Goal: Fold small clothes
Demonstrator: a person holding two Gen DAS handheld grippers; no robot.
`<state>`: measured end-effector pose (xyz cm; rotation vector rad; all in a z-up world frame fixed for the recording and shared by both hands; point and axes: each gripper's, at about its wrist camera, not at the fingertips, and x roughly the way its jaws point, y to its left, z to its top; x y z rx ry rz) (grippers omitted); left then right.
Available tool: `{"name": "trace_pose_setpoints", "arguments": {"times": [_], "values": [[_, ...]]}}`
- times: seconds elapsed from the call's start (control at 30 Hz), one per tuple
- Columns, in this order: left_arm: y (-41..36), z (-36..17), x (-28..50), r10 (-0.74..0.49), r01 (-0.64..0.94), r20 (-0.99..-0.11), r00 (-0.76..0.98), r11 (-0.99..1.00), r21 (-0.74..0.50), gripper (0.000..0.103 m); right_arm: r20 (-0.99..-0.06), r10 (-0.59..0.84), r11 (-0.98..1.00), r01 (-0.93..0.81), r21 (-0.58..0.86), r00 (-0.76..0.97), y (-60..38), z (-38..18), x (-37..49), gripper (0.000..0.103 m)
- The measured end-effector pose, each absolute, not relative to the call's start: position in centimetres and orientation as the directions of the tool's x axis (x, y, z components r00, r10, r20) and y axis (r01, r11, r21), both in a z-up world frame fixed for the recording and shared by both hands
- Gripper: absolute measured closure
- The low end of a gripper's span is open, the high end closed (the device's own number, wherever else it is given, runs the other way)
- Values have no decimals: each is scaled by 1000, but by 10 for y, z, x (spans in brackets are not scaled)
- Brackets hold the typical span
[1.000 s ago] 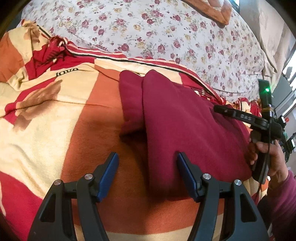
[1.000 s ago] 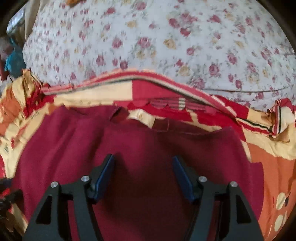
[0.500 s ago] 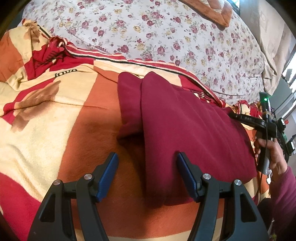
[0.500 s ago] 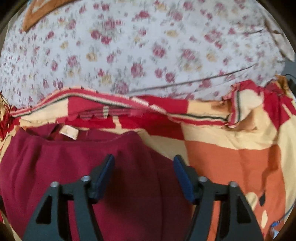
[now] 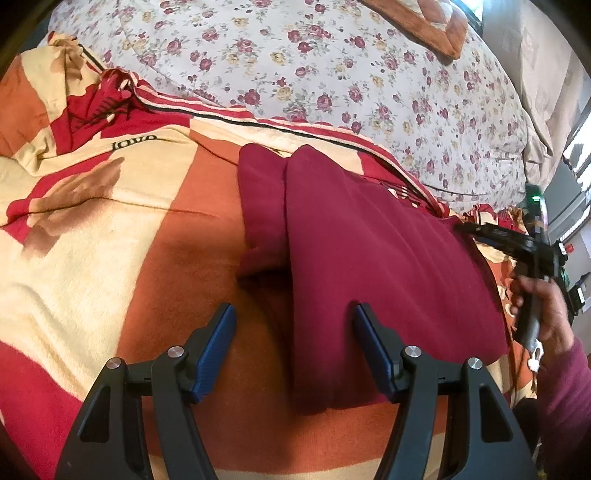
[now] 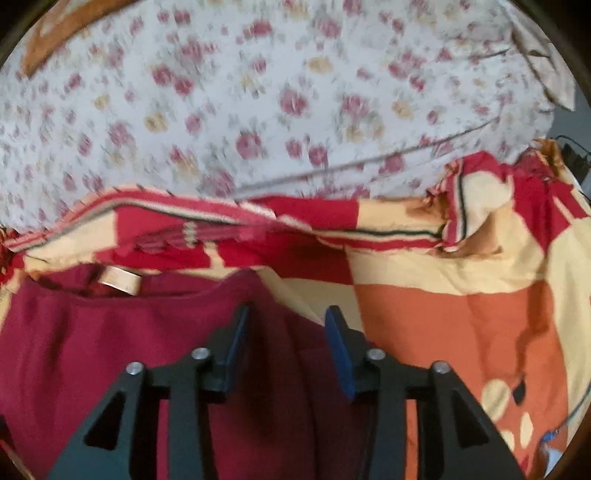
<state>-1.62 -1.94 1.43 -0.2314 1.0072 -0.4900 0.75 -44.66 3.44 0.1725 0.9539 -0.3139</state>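
A maroon garment [image 5: 369, 240] lies partly folded on a red, orange and cream blanket [image 5: 110, 229]. One side is folded over the body, with a sleeve [image 5: 260, 206] showing at its left. My left gripper [image 5: 293, 328] is open and empty over the garment's near left edge. In the right wrist view the garment [image 6: 110, 350] shows its collar with a cream label [image 6: 120, 281]. My right gripper [image 6: 286, 332] is partly closed, its jaws over the garment's right shoulder edge, with a gap still between them. The right gripper also shows in the left wrist view [image 5: 517, 240], held by a hand.
A white floral quilt [image 5: 332, 66] covers the bed behind the blanket, also in the right wrist view [image 6: 258, 92]. An orange cushion [image 5: 436, 26] lies at the far back. Dark equipment [image 5: 569, 254] stands off the bed's right side.
My right gripper has moved right along the garment to its shoulder edge and its jaws have narrowed. My left gripper has stayed open in place.
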Motion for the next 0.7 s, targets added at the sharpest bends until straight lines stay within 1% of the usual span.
{"name": "trace_pose_setpoints", "arguments": {"times": [0.1,0.17,0.23,0.33,0.5,0.57,0.6,0.63,0.67,0.7], "values": [[-20,14,-17,-494,285,-751,439,869,-405,57,-812,-114,968,249,40,572,-416,55,-1,58],[-19,15,-17,-496,284,-750,438,868,-408,57,-814,2,984,143,104,581,-385,62,1,57],[-18,15,-17,-504,279,-746,435,863,-420,57,-821,139,983,23,182,553,-346,60,9,57],[-14,14,-16,-521,271,-738,428,853,-446,57,-822,260,965,-106,240,506,-289,49,24,57],[-10,11,-14,-539,270,-731,418,842,-467,57,-831,344,937,-216,274,437,-211,30,51,56],[-10,10,-13,-541,267,-730,416,841,-471,57,-852,355,931,-234,282,385,-184,21,65,43],[-10,10,-12,-542,266,-728,418,840,-473,57,-859,339,936,-228,267,384,-176,20,71,41],[-11,10,-12,-542,267,-728,420,840,-472,57,-861,324,942,-219,254,392,-167,21,78,35],[-11,9,-11,-542,268,-727,421,840,-472,57,-859,335,939,-218,268,386,-163,22,83,26],[-11,9,-10,-543,266,-726,422,840,-474,57,-860,348,934,-214,285,374,-158,22,87,22]]}}
